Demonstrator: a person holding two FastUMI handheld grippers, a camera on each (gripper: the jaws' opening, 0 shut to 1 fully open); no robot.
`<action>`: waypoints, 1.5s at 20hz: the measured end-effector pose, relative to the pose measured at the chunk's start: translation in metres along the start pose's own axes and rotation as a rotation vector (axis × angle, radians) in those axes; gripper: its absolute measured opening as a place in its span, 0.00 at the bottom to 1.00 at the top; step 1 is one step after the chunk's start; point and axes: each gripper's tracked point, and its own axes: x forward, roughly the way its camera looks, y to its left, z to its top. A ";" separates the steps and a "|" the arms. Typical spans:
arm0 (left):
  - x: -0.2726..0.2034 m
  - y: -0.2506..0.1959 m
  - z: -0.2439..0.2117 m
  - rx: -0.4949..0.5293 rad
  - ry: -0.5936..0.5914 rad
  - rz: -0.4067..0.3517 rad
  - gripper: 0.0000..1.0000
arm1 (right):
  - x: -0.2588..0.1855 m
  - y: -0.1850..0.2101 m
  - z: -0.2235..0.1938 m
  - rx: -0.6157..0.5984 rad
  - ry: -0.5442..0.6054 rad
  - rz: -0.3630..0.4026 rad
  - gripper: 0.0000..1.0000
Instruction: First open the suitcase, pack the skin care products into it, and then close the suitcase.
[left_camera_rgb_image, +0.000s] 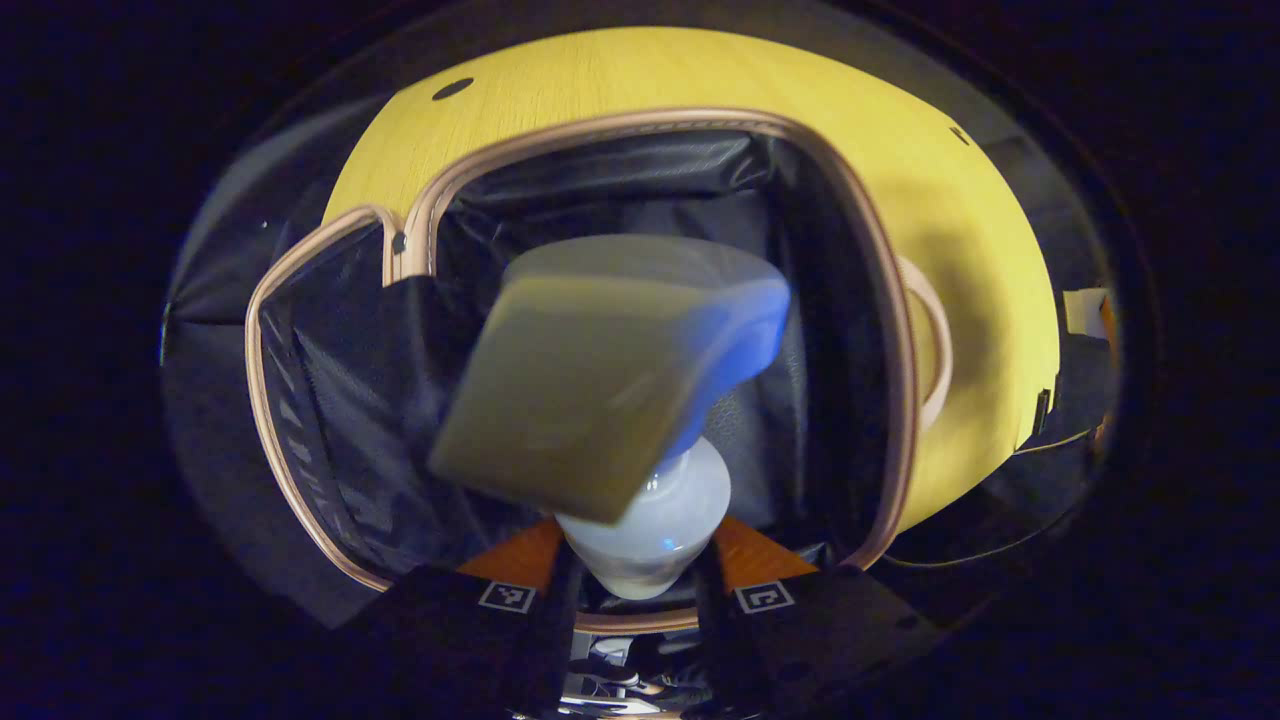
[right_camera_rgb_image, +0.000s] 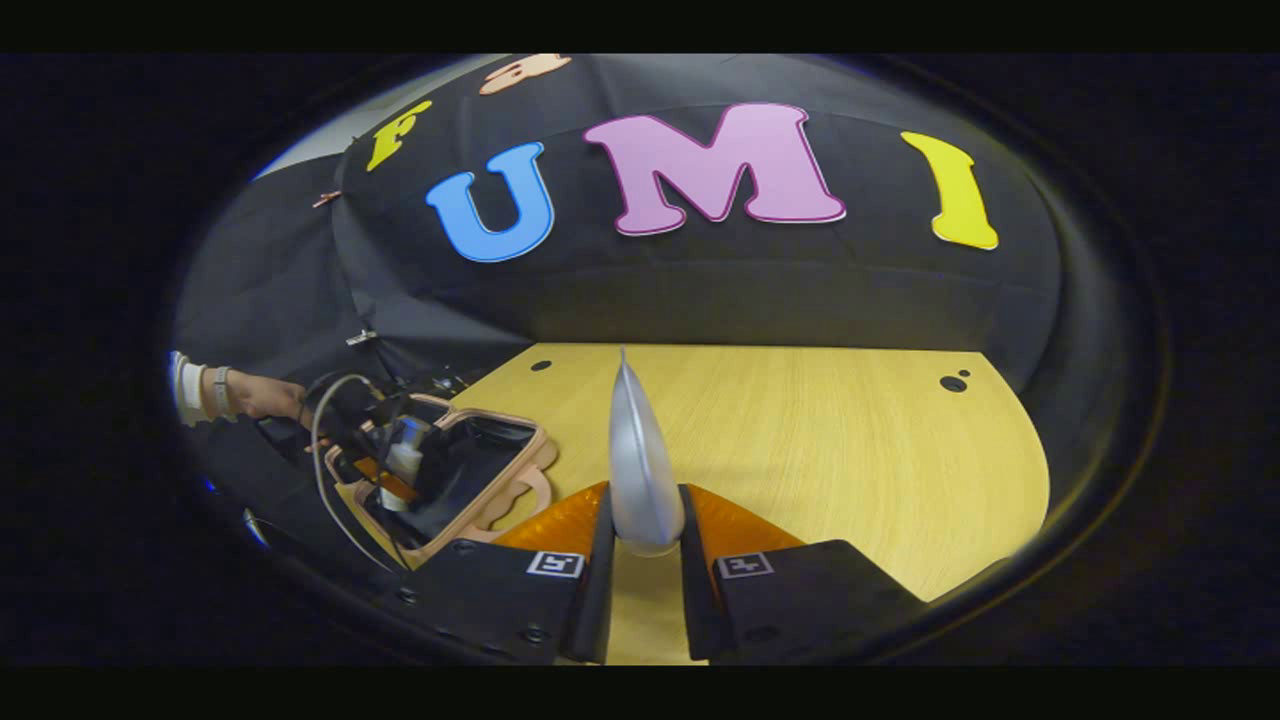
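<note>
Suitcase (left_camera_rgb_image: 905, 330) lies open on the yellow wooden table (left_camera_rgb_image: 700, 70), its dark lining ringed by a pale pink rim, seen from just above in the left gripper view. The left gripper (left_camera_rgb_image: 640, 585) points down into the open case, and its two fingers pinch the round, pale body of a bottle (left_camera_rgb_image: 650, 520). The bottle's wide, flat-topped cap (left_camera_rgb_image: 600, 370) points away from the camera, over the lining, and looks blurred.

In the right gripper view the right gripper (right_camera_rgb_image: 645, 550) is held level above the bare table, well apart from the case. Its fingers press on the lower end of a slim silver tube (right_camera_rgb_image: 638, 470), which stands upright between them and tapers to a thin edge at the top.

Far off at the left of that view, a hand (right_camera_rgb_image: 262, 398) with a wristband and white sleeve holds the left gripper over the suitcase, with a cable looping beside it.
</note>
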 end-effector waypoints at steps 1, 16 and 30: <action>0.009 0.010 -0.002 -0.016 0.022 0.038 0.57 | -0.003 0.005 -0.001 -0.026 0.001 -0.004 0.33; -0.096 0.008 -0.003 -0.092 -0.594 -0.144 0.98 | 0.024 0.152 -0.027 0.027 0.183 0.246 0.33; -0.095 0.155 -0.136 -0.531 -0.718 -0.096 0.96 | 0.141 0.270 -0.176 0.341 0.866 0.122 0.28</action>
